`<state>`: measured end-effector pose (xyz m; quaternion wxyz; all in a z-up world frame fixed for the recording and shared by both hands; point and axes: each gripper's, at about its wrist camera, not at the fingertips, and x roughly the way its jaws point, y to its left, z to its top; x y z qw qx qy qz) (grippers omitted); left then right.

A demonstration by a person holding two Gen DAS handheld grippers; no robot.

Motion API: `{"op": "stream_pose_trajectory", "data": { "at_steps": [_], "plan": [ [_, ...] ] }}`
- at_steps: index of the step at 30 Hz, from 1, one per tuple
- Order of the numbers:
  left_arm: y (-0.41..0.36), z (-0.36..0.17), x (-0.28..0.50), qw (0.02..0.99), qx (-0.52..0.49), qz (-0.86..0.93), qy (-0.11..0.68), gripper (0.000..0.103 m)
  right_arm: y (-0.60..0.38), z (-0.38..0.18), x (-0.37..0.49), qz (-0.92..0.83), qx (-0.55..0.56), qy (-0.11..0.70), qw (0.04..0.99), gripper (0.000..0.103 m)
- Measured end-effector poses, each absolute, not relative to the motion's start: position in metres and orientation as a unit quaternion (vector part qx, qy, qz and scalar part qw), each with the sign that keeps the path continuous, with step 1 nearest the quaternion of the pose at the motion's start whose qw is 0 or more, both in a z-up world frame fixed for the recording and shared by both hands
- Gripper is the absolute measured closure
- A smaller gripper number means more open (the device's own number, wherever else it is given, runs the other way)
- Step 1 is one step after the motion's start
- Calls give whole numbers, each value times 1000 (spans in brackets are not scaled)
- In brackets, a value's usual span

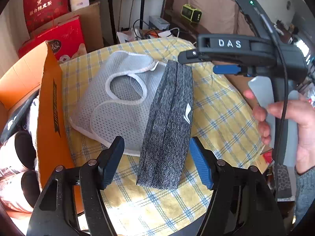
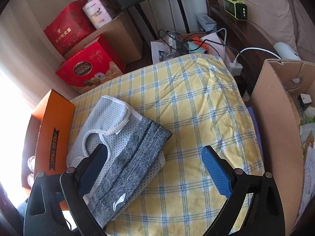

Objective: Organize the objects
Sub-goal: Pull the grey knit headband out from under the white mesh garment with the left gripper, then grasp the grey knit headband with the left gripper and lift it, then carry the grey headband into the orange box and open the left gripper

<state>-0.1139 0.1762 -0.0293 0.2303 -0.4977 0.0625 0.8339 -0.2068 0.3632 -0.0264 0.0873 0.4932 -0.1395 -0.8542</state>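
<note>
A folded dark grey knit garment [image 1: 167,122] with a white logo lies on a yellow plaid cushion [image 1: 226,106], partly over a light grey mesh vest [image 1: 120,106] with white trim. My left gripper [image 1: 156,159] is open, its fingers on either side of the garment's near end. My right gripper [image 1: 196,63] hovers above the garment's far end. In the right wrist view the right gripper [image 2: 155,175] is open and empty above the garment [image 2: 128,169], the vest [image 2: 110,114] and the cushion [image 2: 196,108].
An orange "Fresh Fruit" box [image 1: 49,114] stands left of the cushion, also in the right wrist view [image 2: 53,137]. A brown cardboard box [image 2: 275,127] stands at the right. Red gift boxes [image 2: 88,66] and cables [image 2: 187,43] lie behind.
</note>
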Motion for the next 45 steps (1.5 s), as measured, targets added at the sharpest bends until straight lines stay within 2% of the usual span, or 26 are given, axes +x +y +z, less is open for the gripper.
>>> {"op": "stream_pose_trajectory", "data": {
  "at_steps": [8, 10, 12, 14, 15, 16, 17, 18, 25, 34, 45],
  "plan": [
    [181, -56, -108, 220, -509, 829, 77, 37, 358, -52, -223, -845, 506, -154, 82, 17],
    [181, -59, -108, 219, -509, 829, 77, 37, 357, -54, -226, -843, 507, -160, 87, 24],
    [181, -60, -108, 220, -509, 828, 80, 39, 354, -54, -229, -845, 506, -150, 79, 40],
    [184, -62, -107, 221, -512, 825, 88, 60, 347, -56, -231, -846, 515, -123, 69, 57],
    [185, -62, -106, 221, -513, 824, 93, 63, 344, -55, -232, -847, 514, -119, 72, 63],
    [186, -61, -106, 223, -512, 824, 94, 70, 343, -54, -231, -849, 510, -118, 74, 66],
    [187, -60, -105, 225, -513, 823, 95, 84, 342, -52, -231, -851, 507, -115, 73, 71],
    [187, -59, -105, 223, -514, 822, 97, 91, 341, -50, -230, -853, 505, -114, 73, 76],
    [178, -41, -105, 227, -505, 829, 82, 92, 340, -23, -219, -868, 478, -108, 79, 80],
    [146, 12, -110, 240, -478, 844, 44, 93, 324, 36, -198, -888, 434, -101, 112, 85],
    [53, 67, -148, 179, -456, 872, 10, 93, 259, 88, -189, -890, 405, -101, 182, 85]
  ]
}}
